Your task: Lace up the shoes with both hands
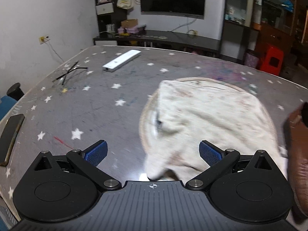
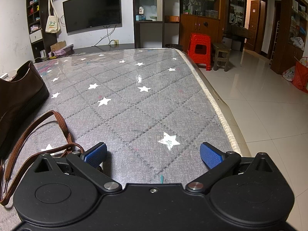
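Brown lace [image 2: 61,127] lies left of right fingers [image 2: 96,156].

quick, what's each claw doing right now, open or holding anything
Left claw: open, holding nothing, over the pale cloth.
Right claw: open, holding nothing; the brown shoelace lies on the table just beside its left finger.

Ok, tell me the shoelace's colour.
Brown shoelace, matching the brown shoe; clearest in the right wrist view.
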{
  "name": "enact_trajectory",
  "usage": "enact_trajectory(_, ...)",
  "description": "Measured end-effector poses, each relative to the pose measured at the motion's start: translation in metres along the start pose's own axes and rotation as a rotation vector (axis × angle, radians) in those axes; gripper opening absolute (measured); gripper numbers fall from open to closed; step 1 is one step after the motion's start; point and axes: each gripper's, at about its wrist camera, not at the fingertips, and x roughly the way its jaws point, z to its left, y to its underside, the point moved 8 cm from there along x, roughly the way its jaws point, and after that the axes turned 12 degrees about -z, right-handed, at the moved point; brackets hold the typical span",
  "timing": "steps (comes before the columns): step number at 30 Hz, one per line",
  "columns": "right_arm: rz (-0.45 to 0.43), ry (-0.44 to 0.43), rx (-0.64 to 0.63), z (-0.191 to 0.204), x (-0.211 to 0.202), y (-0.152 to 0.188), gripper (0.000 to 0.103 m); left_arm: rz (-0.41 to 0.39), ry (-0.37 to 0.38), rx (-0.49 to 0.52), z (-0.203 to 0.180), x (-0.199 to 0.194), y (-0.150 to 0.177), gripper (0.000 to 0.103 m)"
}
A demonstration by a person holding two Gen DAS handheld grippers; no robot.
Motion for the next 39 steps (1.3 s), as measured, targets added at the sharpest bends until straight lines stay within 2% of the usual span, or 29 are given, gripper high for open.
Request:
enact_trajectory(4,0.0,0.0,0.0,0.0,0.0,0.0,0.103,0.014,0.047,-0.015,-0.022,-0.023,-0.001,0.102)
enact_trajectory(10,0.0,-0.001,0.001,-0.001,-0.001,0.0,0.103,-0.024,0.056,0.01,-0.047,-0.057,-0.008,0.102)
enact_trajectory(21,0.0,-0.001,0.001,0.003,0.001,-0.003,0.103,-0.045,0.102,0.039,-0.082,-0.091,-0.015,0.102)
enact_trajectory(30,0.0,-0.001,0.001,0.003,0.001,-0.003,0.103,-0.031,0.117,0.116,-0.105,-0.104,-0.01,0.102)
enact_trajectory(39,0.0,-0.001,0.002,0.002,0.001,-0.003,0.103,-0.021,0.134,0.139,-0.114,-0.109,-0.007,0.102)
